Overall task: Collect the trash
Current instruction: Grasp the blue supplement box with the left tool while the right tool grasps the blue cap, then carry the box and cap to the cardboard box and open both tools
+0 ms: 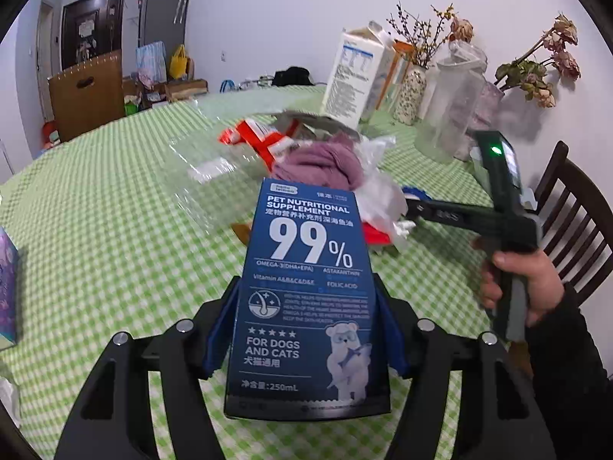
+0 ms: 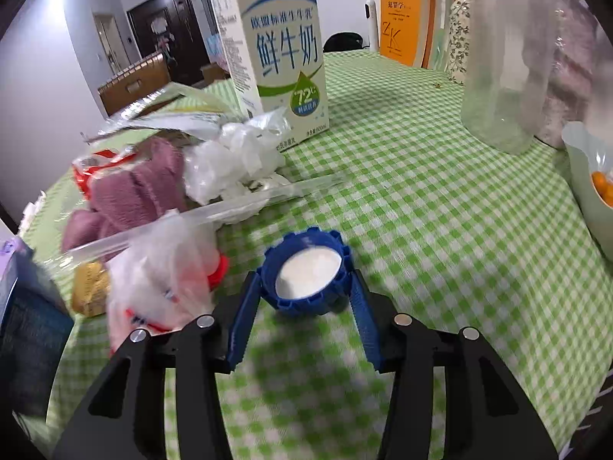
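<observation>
Upright, dark-blue supplement box (image 1: pixel 306 299) with white lettering

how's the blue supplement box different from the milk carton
The supplement box is dark blue with white print; the milk carton is white with blue and green. The box is clamped in the left tool, raised off the tablecloth; the carton stands upright on it, untouched. Both are printed cardboard packs.
</observation>
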`<state>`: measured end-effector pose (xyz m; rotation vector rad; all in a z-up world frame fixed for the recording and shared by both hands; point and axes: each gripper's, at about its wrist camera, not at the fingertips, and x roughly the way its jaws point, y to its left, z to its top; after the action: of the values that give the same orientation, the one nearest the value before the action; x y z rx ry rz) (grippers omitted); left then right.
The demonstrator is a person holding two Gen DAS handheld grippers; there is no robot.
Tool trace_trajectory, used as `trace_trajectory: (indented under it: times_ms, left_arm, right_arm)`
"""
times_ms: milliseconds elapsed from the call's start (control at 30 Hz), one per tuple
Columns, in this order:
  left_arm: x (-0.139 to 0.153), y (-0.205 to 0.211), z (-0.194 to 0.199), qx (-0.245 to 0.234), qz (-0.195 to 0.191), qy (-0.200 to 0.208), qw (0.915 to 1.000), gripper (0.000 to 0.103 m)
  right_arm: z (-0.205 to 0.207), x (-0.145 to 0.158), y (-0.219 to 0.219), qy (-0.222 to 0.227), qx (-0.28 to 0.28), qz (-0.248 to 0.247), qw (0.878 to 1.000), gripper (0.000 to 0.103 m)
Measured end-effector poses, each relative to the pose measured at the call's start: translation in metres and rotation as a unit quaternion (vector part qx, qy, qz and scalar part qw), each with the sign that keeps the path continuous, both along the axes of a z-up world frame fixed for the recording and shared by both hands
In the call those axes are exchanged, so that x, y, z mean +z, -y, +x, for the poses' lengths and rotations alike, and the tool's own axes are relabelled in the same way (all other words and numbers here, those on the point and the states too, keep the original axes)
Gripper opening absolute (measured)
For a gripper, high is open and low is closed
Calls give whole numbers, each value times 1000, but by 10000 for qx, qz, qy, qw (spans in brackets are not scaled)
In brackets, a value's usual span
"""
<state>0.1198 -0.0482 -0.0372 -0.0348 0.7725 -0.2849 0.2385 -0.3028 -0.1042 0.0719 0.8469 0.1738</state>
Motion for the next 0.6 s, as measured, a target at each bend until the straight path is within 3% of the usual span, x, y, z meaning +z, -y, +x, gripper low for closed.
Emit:
trace_trajectory:
  times_ms: [333, 600]
  left_arm:
    - [19, 29, -4, -318, -106, 401, 9986, 62]
    - [28, 101, -22, -1246, -186, 485, 9908, 62]
  right_arm:
    - [-100, 33, 35, 468, -215, -36, 9987, 47]
    - [-187, 41, 117, 530, -1281, -148, 9902, 47]
